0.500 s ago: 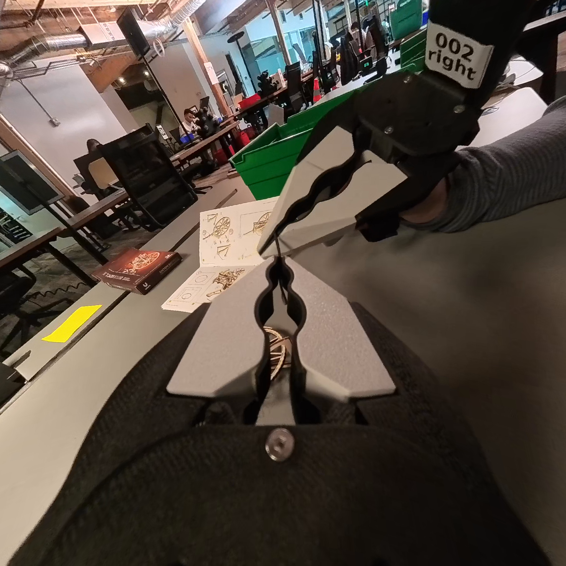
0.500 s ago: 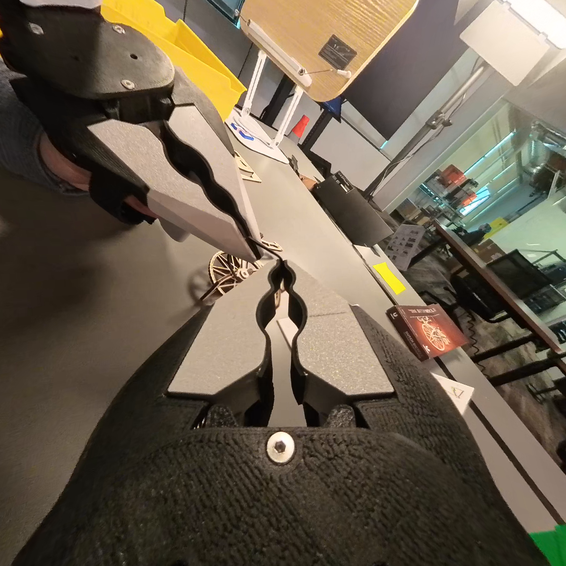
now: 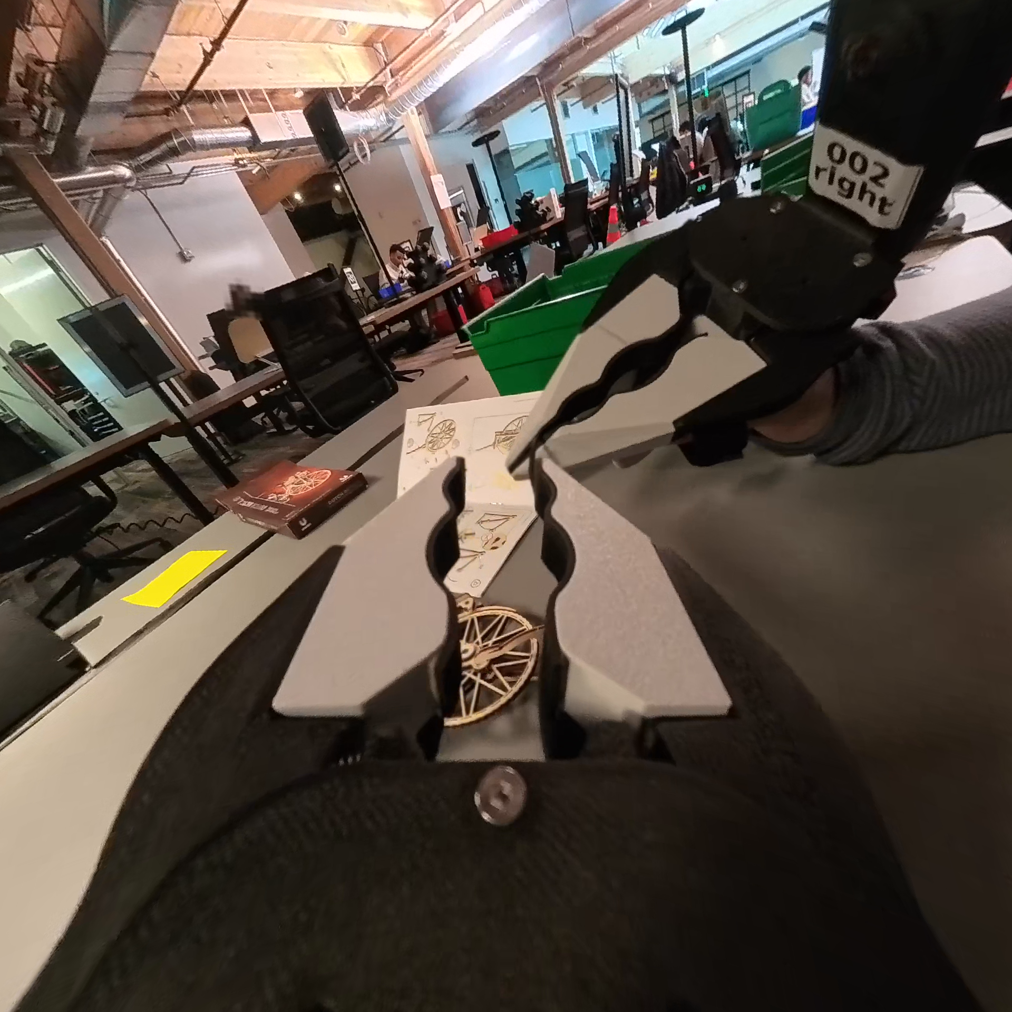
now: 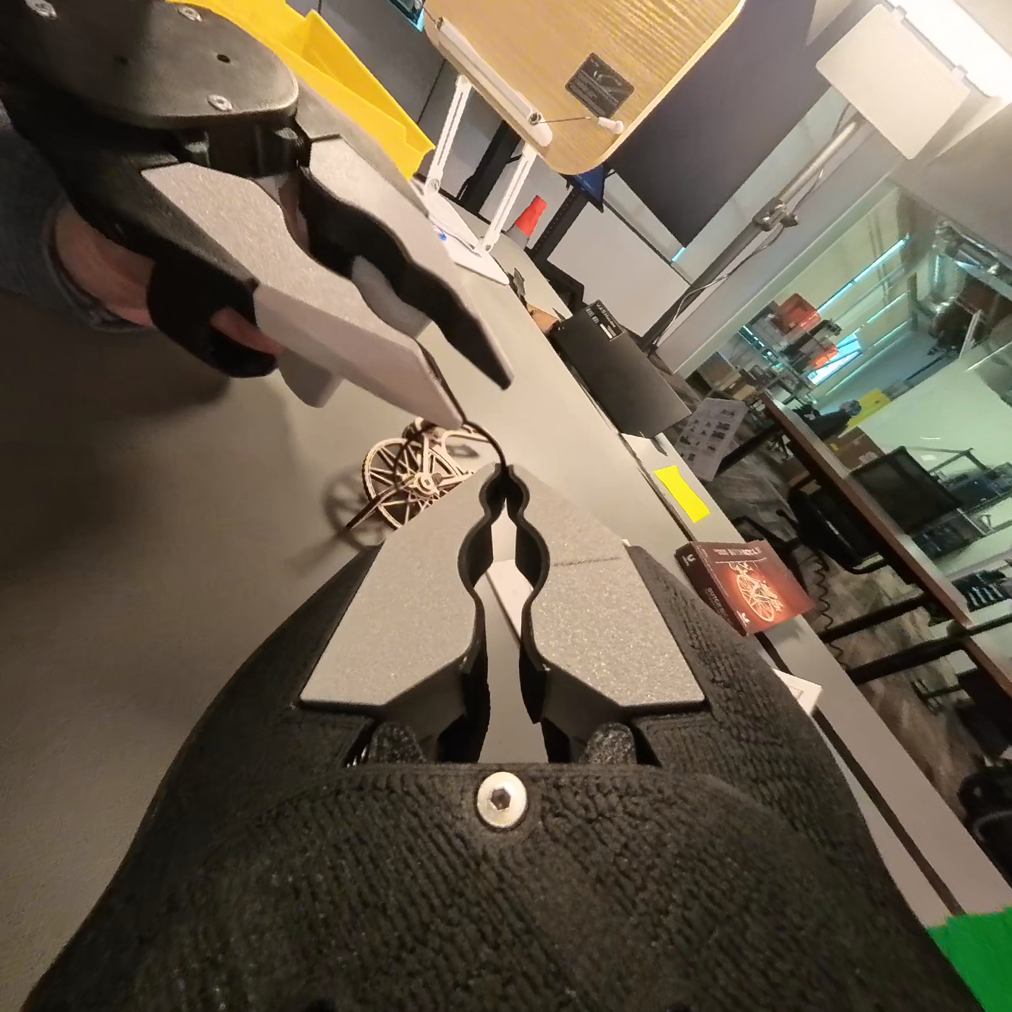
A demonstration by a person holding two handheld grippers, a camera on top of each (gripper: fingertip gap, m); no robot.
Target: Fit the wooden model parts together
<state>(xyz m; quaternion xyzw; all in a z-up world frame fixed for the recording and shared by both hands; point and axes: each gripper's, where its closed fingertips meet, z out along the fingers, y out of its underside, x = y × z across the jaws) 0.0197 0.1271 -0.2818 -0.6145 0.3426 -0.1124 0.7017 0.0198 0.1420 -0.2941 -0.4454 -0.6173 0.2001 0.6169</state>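
A wooden model with spoked wheels (image 4: 408, 482) stands on the grey table (image 4: 137, 575), just beyond my right fingers. It also shows in the left wrist view (image 3: 493, 662), below and between my left fingers. My left gripper (image 3: 499, 471) is open and holds nothing; in the right wrist view it (image 4: 479, 402) hangs above the model. My right gripper (image 4: 504, 471) is shut on a thin black strand (image 4: 490, 438) that curves up to one left fingertip. In the left wrist view my right gripper (image 3: 520, 465) meets my left fingertips tip to tip.
An instruction sheet (image 3: 465, 438), a brown box (image 3: 290, 495) and a yellow tape mark (image 3: 175, 583) lie ahead on the left. A green bin (image 3: 525, 334) stands behind the sheet. A yellow bin (image 4: 350, 98), a white stand (image 4: 476, 219) and a black folder (image 4: 619, 372) sit farther along. Less than 4 cm separates the two grippers' tips.
My left gripper has opened and let go of the black strand. My right gripper stays shut on it. The wooden model shows more between my left fingers.
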